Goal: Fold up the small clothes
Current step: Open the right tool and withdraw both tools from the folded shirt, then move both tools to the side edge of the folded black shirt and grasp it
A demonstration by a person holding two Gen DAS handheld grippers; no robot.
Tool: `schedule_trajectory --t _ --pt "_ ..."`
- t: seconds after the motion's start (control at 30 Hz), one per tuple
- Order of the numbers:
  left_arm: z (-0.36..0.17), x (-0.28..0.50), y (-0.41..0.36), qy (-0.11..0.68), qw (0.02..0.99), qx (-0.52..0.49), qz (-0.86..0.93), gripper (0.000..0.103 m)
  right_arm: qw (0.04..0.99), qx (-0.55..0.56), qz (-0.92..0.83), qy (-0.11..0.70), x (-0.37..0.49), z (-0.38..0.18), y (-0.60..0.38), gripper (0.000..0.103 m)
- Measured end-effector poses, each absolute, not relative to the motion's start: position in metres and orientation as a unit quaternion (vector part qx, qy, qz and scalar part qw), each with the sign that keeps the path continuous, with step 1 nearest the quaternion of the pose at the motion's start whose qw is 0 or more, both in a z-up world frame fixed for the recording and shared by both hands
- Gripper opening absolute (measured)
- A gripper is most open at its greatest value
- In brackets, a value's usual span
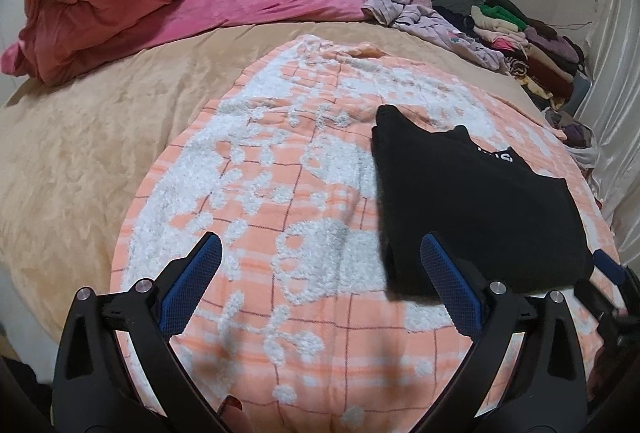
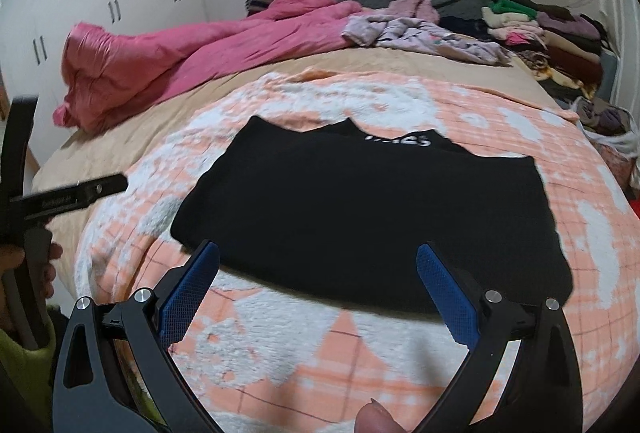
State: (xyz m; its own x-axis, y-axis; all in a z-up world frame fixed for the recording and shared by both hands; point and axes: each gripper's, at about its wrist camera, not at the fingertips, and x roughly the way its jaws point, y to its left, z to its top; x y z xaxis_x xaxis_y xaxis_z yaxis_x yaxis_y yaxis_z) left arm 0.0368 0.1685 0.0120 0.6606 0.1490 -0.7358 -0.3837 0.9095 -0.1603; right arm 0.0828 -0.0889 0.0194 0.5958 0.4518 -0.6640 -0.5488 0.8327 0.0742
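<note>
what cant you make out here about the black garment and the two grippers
- Black garment: the white print at its far edge is blurred in the right wrist view and half tucked under a fold in the left wrist view, so it is unreadable.
- Its fold count: the cloth is too dark to show layers.
- Left gripper and right gripper: both open; contact with the orange blanket unclear.

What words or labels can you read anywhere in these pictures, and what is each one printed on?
White lettering on the black garment, near its far edge: partly folded under and blurred; the end looks like "es", the rest cannot be read.
Small pale print on the black bar of the left gripper's frame, seen from the right wrist camera: too small and blurred to read.
Nothing else readable: none on the patterned blanket, the pink quilt or the clothes pile.
</note>
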Motion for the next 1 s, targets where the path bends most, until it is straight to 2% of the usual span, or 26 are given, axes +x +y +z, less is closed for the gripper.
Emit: schedule_trajectory --t 0.57,1.0 --pt "0.01 0.062 0.182 0.39 0.896 -0.144 0.157 0.093 0.861 -0.168 0.319 0.359 0.074 -0.022 -0.019 0.099" --pt "0.001 0.091 0.182 0.404 0.893 -0.124 0.155 0.093 0.858 -0.265 0.275 0.343 0.079 -0.064 0.016 0.099"
